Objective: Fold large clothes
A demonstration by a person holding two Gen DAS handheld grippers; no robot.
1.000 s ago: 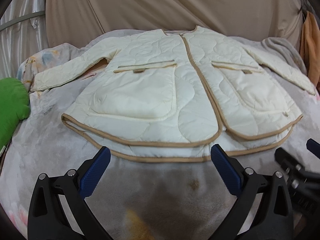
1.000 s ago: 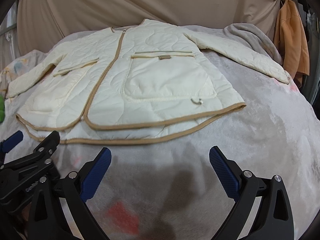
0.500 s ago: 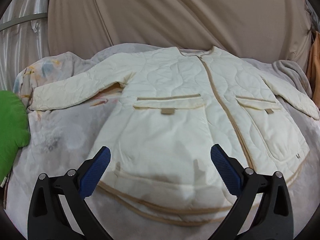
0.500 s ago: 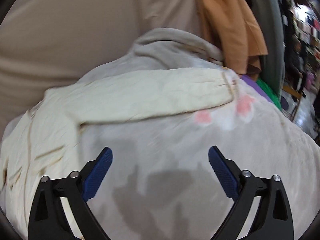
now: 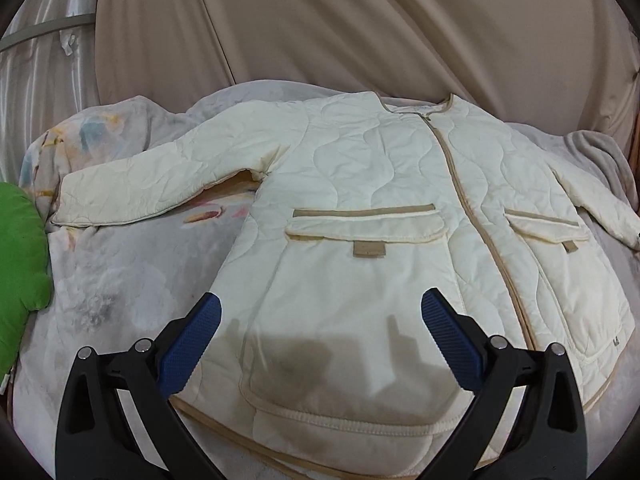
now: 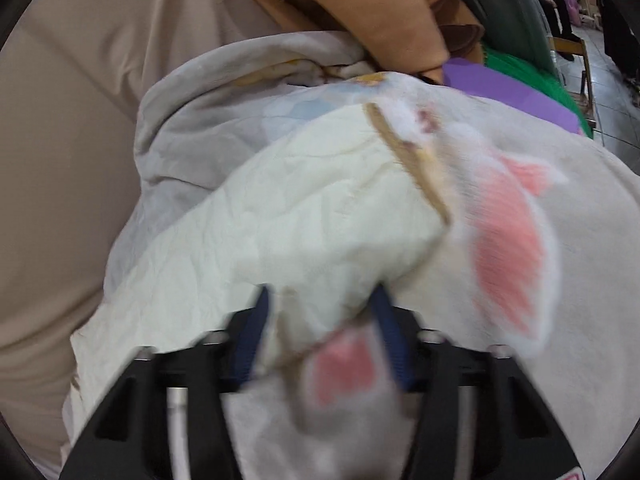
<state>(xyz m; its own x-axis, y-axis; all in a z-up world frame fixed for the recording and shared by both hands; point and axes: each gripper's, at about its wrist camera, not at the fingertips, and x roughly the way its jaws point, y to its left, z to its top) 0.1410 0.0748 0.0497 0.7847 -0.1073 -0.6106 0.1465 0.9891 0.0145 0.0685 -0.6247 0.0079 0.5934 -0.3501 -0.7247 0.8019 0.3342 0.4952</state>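
Nearest, my left gripper [image 5: 318, 340]: jaws spread wide, nothing between them, hovering above the lower left front of the jacket [image 5: 400, 240] with its shadow on the big patch pocket [image 5: 360, 320]. My right gripper [image 6: 320, 340]: jaws have just been closing, and the cuff end of the right sleeve [image 6: 320, 220] lies bunched between the blue pads [image 6: 252, 332]; the view is blurred, so I judge them pressing on the cloth, not certain how deep the bite goes. The cream quilted jacket lies front up, zipped, across the middle of the blanket-covered bed [image 5: 120, 300], hem toward the near edge, collar toward the far edge. The left sleeve [image 5: 160, 184] stretches out to the bed's left edge, cuff close to a green cushion [image 5: 20, 260]. The tan cuff binding [image 6: 408, 160] of the right sleeve sits beyond my right pads, near the bed's right edge. Farther off, an orange garment [image 6: 360, 8] hangs over that corner; a beige curtain [image 5: 360, 32] backs the far edge. Risks, as I judge them: a shallow pinch on slick quilted cloth could slip when I carry the sleeve across the chest; the pads may also have caught the fleecy blanket under the cuff, dragging it along and rucking the jacket; pulling with the body unpinned could skew the whole garment off square.
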